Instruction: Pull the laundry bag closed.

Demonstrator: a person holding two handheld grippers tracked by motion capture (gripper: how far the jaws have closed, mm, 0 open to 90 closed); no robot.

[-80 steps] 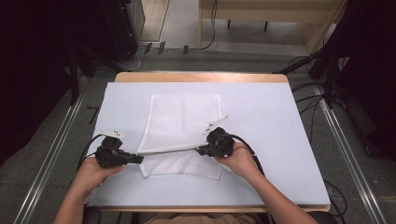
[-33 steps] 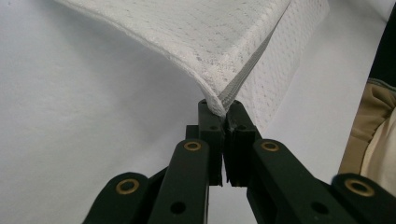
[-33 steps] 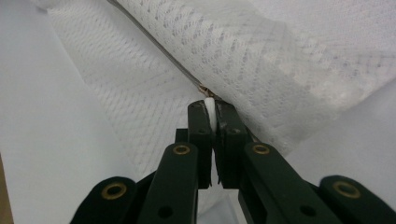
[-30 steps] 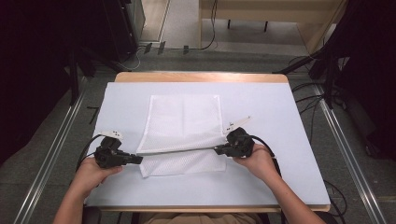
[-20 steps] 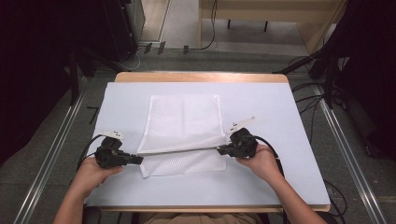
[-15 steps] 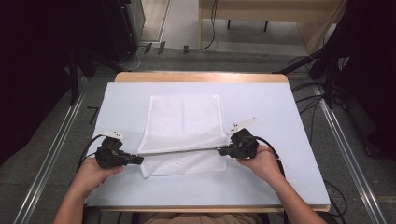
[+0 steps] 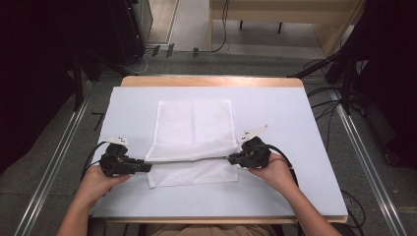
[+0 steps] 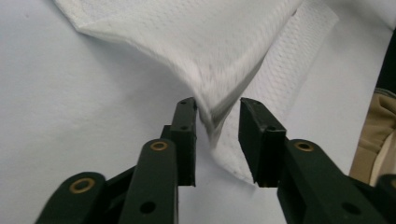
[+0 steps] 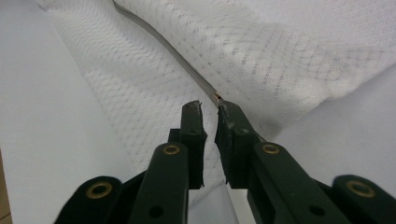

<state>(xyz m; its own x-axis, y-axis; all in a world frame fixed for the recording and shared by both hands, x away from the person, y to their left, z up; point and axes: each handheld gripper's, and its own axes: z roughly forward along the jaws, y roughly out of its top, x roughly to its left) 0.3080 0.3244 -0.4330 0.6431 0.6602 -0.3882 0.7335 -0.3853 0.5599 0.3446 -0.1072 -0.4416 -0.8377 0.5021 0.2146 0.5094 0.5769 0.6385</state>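
Observation:
A white mesh cloth lies flat on the light blue table. Its near part is folded, and a raised edge stretches taut between the two grippers. My left gripper is at the cloth's near left corner. In the left gripper view its jaws stand apart, with the lifted corner fold between them against the left jaw. My right gripper is at the near right end of that edge. In the right gripper view its tips pinch the thin cloth edge.
A wooden strip runs along the table's far edge. Cables trail on the floor at the right and beyond the table. Metal rails flank both sides. Bare table surface lies left and right of the cloth.
My right gripper has slid to the right along the table with the cloth edge, drawing it straight. The left hand has stayed in place.

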